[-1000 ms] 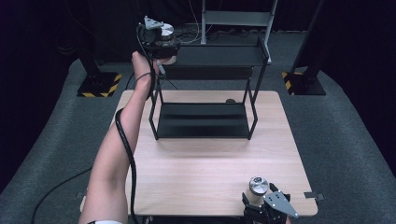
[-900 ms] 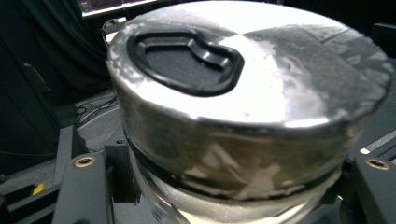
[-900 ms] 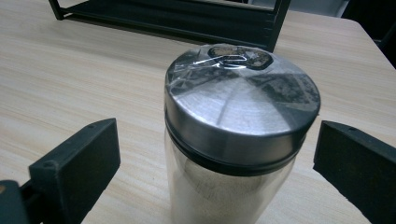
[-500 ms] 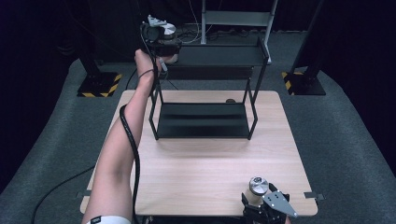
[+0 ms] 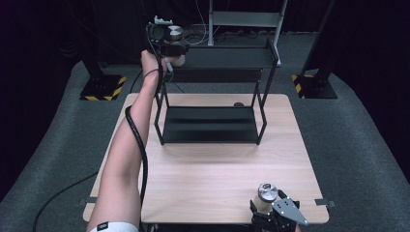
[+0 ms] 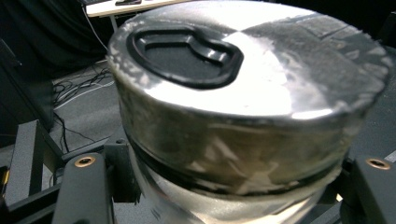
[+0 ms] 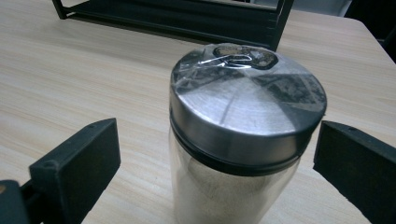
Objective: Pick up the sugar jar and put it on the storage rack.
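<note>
At upper left of the high view, my left gripper [image 5: 167, 36] pinches a steel-lidded jar [image 6: 243, 93] upright, just beside the rack's top shelf [image 5: 222, 58]. At lower right, my right gripper's [image 7: 215, 158] fingers stand spread around a second jar [image 7: 243, 135] on the bench [image 5: 208, 169].

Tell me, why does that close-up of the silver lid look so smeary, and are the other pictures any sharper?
Left gripper view: the jar lid sits very near the lens, so it is soft, with bright glare across the metal. Right gripper view: the other jar is sharper, its lid streaked with reflections. High view: evenly lit table, dark surroundings.
</note>
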Available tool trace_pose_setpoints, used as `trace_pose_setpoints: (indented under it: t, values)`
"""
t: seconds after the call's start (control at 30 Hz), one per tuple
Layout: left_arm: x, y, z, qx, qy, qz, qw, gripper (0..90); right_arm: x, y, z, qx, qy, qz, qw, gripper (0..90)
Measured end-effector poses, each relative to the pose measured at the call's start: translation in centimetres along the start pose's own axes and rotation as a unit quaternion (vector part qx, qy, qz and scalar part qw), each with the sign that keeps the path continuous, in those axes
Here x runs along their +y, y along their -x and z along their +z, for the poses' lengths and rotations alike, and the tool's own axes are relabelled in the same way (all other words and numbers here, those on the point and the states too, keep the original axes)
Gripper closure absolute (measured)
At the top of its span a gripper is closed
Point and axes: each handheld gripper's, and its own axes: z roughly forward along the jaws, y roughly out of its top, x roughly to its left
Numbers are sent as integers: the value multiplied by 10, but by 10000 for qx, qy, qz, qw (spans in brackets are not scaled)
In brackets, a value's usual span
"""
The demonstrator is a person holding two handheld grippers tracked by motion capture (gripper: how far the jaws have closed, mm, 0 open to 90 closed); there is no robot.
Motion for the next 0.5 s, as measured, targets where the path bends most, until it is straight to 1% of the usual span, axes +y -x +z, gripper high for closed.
trace_pose_setpoints:
  t: [0.5]
  values:
    - [4,0,-1,-4,-79,31,10000,300,0,2,-2,-28,11,8,10000,0]
